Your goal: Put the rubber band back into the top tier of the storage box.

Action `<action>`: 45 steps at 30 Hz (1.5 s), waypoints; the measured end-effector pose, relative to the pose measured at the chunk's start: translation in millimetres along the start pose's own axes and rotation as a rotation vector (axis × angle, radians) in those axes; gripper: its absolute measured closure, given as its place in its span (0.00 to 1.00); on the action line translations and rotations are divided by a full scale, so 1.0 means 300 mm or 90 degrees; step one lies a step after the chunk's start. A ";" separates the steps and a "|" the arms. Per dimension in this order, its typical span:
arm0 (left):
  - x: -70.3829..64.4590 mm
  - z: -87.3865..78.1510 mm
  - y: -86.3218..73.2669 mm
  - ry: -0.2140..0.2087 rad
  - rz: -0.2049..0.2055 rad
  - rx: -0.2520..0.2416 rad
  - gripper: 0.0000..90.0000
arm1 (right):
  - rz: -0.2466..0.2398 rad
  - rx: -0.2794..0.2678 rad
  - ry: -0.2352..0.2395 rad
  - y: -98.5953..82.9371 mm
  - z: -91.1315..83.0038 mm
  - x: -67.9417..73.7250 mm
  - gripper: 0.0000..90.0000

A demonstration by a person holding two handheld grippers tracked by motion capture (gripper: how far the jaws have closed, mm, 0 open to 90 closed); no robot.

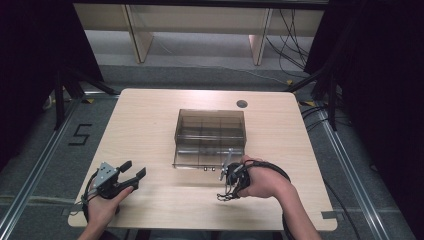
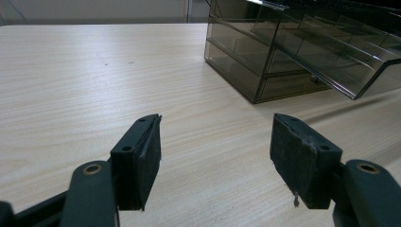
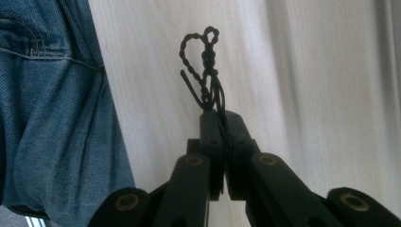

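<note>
A smoky clear plastic drawer box (image 1: 210, 136) stands at the middle of the wooden table (image 1: 145, 120); in the left gripper view the drawer box (image 2: 293, 52) sits at the upper right. My left gripper (image 1: 134, 172) rests open near the front left of the table, its jaws (image 2: 215, 156) wide apart with bare wood between them. My right gripper (image 1: 226, 192) is just in front of the box, pointing toward the table's near edge. It is shut on a black twisted cord (image 3: 202, 66) whose loop sticks out past the fingertips; the cord (image 1: 223, 196) dangles over the table.
A round cable hole (image 1: 242, 104) lies behind the box on the right. Blue jeans (image 3: 52, 118) show beyond the table's near edge in the right gripper view. Cables and black stands flank the table on the floor.
</note>
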State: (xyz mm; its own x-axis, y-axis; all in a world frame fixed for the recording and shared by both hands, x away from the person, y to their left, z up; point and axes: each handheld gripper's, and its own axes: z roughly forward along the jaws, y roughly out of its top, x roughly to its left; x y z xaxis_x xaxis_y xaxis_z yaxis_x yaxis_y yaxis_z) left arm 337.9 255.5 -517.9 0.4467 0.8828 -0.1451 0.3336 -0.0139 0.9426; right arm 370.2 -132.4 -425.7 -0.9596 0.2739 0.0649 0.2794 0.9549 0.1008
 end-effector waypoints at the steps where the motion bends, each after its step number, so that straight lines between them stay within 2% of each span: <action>1: 0.000 0.000 0.000 0.001 0.000 0.001 0.38 | -0.018 -0.006 0.001 0.002 -0.001 -0.007 0.99; 7: 0.000 0.001 -0.001 -0.001 -0.001 -0.005 0.38 | -0.002 -0.004 -0.001 0.002 -0.020 -0.012 0.99; 9: 0.001 0.002 -0.001 -0.003 -0.001 -0.005 0.38 | -0.013 -0.008 -0.003 0.004 -0.025 -0.018 0.99; 10: 0.001 0.002 -0.001 -0.003 -0.001 -0.006 0.38 | -0.007 -0.007 -0.002 0.004 -0.028 -0.017 0.99; 11: 0.002 0.002 -0.001 -0.004 -0.001 -0.005 0.38 | -0.021 -0.011 -0.002 0.003 -0.028 -0.025 0.99; 12: 0.002 0.001 0.000 -0.002 0.000 -0.004 0.38 | 0.001 -0.005 -0.004 0.003 -0.035 -0.018 0.99; 13: 0.001 0.000 0.000 0.000 0.000 -0.002 0.38 | -0.013 -0.008 -0.005 0.005 -0.037 -0.022 0.99; 15: 0.001 0.002 -0.001 -0.002 0.000 -0.004 0.38 | -0.015 -0.012 -0.005 0.006 -0.043 -0.026 0.99; 26: 0.003 0.002 -0.001 -0.002 -0.001 -0.005 0.38 | -0.004 -0.005 -0.004 0.018 -0.059 -0.033 0.99; 30: 0.001 -0.001 0.000 0.002 0.000 0.003 0.38 | -0.010 -0.006 -0.006 0.022 -0.064 -0.037 0.99; 32: 0.003 0.001 -0.001 -0.002 0.000 -0.004 0.38 | 0.006 -0.001 -0.010 0.021 -0.071 -0.032 0.99; 34: 0.003 0.001 -0.001 -0.002 0.000 -0.004 0.38 | -0.009 -0.008 -0.008 0.021 -0.070 -0.042 0.99; 35: 0.003 0.001 -0.001 -0.001 0.000 -0.003 0.38 | -0.008 -0.008 -0.007 0.021 -0.072 -0.042 0.99; 36: 0.003 0.001 -0.001 -0.001 0.000 -0.004 0.38 | 0.009 0.001 -0.008 0.023 -0.077 -0.035 0.99; 38: 0.003 0.001 -0.001 -0.001 0.000 -0.004 0.38 | 0.011 0.002 -0.011 0.022 -0.082 -0.036 0.99; 41: 0.004 0.001 -0.001 -0.001 0.001 -0.004 0.38 | 0.007 0.000 -0.013 0.021 -0.089 -0.040 0.99; 42: 0.004 0.001 -0.001 -0.001 0.000 -0.004 0.38 | -0.019 -0.008 -0.011 0.023 -0.090 -0.050 0.99; 43: 0.004 0.001 -0.001 -0.001 0.000 -0.004 0.38 | -0.010 -0.007 -0.009 0.023 -0.094 -0.048 0.99; 45: 0.004 0.001 -0.001 -0.001 0.001 -0.004 0.38 | -0.015 -0.013 -0.013 0.021 -0.099 -0.053 0.99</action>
State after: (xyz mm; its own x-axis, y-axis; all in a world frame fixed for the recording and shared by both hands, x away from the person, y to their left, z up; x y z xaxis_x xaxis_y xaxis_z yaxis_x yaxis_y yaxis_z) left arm 338.5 256.4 -518.4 0.4483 0.8821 -0.1445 0.3275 -0.0117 0.9448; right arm 388.2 -134.1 -396.7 -0.9663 0.2541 0.0419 0.2573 0.9586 0.1215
